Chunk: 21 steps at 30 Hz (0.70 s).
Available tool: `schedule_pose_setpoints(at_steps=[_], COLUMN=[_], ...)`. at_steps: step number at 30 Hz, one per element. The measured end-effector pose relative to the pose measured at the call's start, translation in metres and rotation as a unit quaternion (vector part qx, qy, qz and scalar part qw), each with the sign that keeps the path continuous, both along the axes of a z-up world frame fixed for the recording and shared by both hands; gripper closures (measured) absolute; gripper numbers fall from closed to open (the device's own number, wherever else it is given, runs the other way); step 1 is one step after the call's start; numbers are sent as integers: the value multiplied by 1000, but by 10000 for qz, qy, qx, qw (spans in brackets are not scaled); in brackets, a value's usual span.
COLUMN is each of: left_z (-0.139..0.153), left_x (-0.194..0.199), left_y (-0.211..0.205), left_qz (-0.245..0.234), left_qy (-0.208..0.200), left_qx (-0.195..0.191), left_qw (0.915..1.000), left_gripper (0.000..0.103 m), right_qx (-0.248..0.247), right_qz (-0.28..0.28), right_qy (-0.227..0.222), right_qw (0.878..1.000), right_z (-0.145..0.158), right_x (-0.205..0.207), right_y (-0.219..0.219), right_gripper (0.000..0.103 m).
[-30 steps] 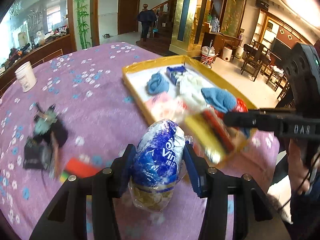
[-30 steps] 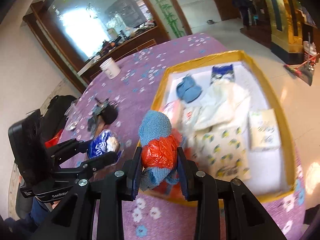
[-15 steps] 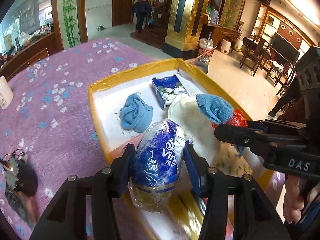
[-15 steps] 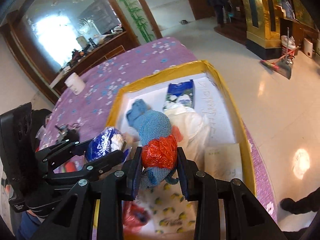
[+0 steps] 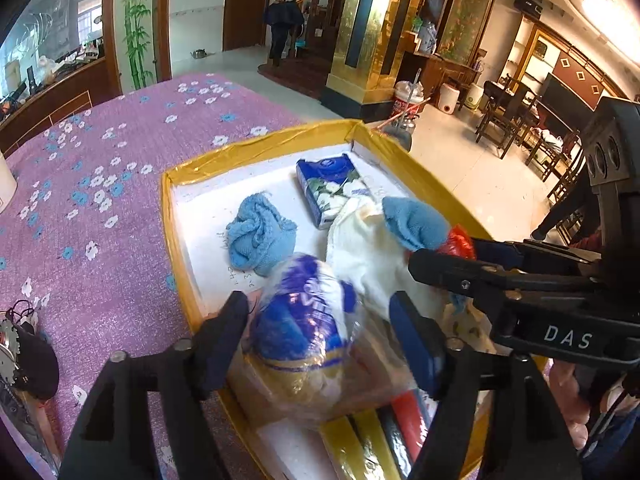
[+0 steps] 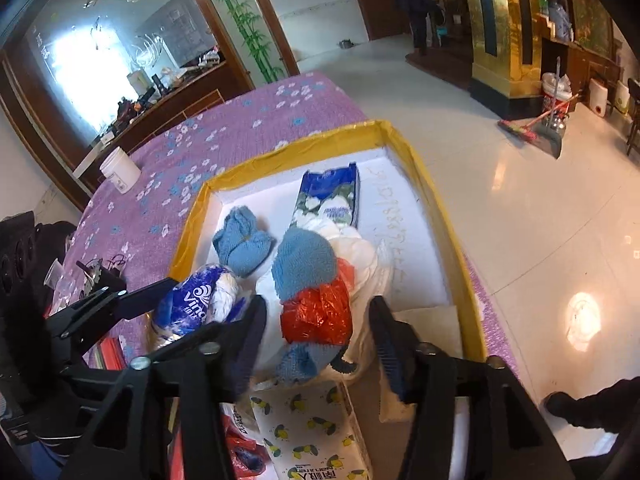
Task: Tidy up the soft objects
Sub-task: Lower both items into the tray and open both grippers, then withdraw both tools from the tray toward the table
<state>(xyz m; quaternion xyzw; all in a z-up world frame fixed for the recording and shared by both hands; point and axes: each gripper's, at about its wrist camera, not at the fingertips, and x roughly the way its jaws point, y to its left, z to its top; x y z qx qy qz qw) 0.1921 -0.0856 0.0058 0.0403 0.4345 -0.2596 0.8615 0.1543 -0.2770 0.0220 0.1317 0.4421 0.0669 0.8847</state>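
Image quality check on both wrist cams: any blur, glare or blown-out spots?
Left wrist: strong fisheye bending, the ceiling lamp blown out at top right, the tissue roll between the fingers slightly smeared. Right wrist: the bright glass panel at left is overexposed, a glare spot sits on the glossy floor; tray contents stay sharp.

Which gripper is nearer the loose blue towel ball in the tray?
Left. The left gripper sits just in front of the blue towel ball, jaws around the tissue roll. The right gripper is further, across the white cloth.
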Motion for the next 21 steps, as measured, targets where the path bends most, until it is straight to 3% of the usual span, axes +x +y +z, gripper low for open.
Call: schedule_pose_setpoints(at_steps=[9,21], left_z=[19,24], left_x=[-24,-69], left_y=[23,85], left_qz=[73,391], left_qy=[-107,-233], left_qx=[-159,-237], left_qw=[9998,9987], left_gripper=[29,28], right_qx=[245,219], right_qz=[42,759], right_qy=[-327,-352], right_qw=[9992,9963], right_z=[25,30], right_x=[-31,-49], right_y=[5,66], right_gripper=[43,43])
